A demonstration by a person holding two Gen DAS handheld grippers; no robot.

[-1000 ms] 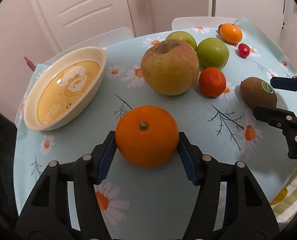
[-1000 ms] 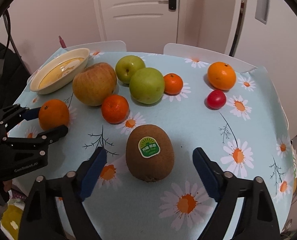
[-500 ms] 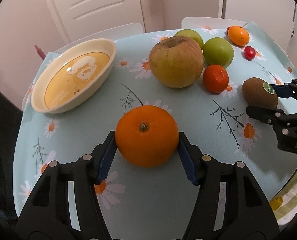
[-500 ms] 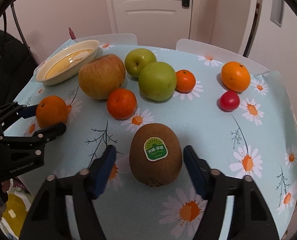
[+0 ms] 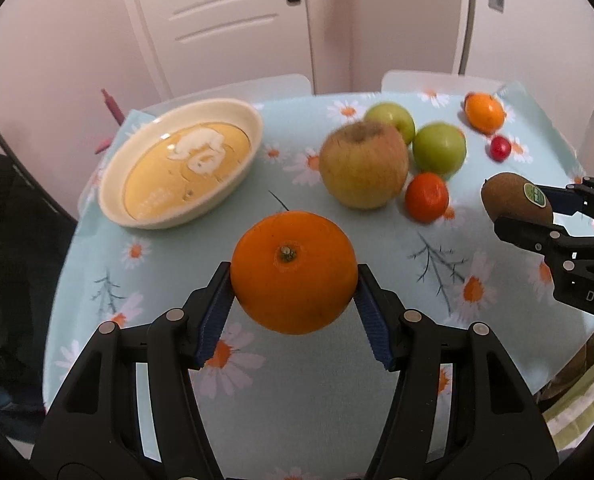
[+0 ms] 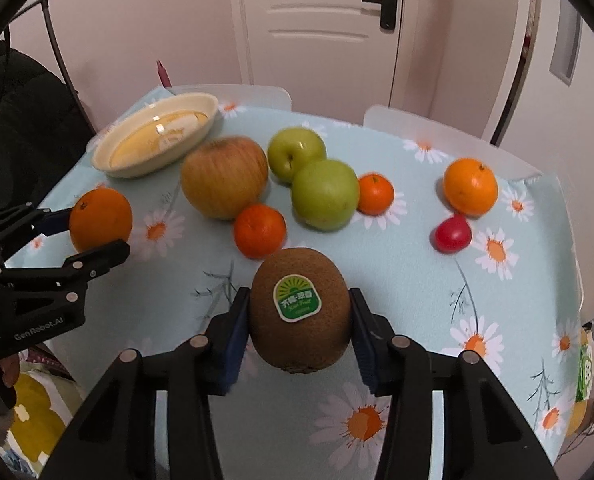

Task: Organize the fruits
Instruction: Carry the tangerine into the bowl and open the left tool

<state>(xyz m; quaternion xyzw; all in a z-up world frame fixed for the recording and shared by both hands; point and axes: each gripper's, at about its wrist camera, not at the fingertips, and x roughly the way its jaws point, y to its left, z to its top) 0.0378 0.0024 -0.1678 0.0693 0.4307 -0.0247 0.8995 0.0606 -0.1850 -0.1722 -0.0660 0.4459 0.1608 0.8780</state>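
Soft, warm indoor light falls evenly from above, dim enough to leave a pinkish cast on the walls. Shadows under the fruit are faint and short. A small glare spot sits inside the bowl point(image 6: 155, 138). Around the bowl, the fruits and tablecloth point(image 5: 337, 400) daisies smear with motion blur, while the orange point(image 5: 294, 272) and kiwi point(image 6: 301, 308) nearest each lens stay sharp. Fisheye bending curves the door beyond the bowl, and black vignette rings every corner.
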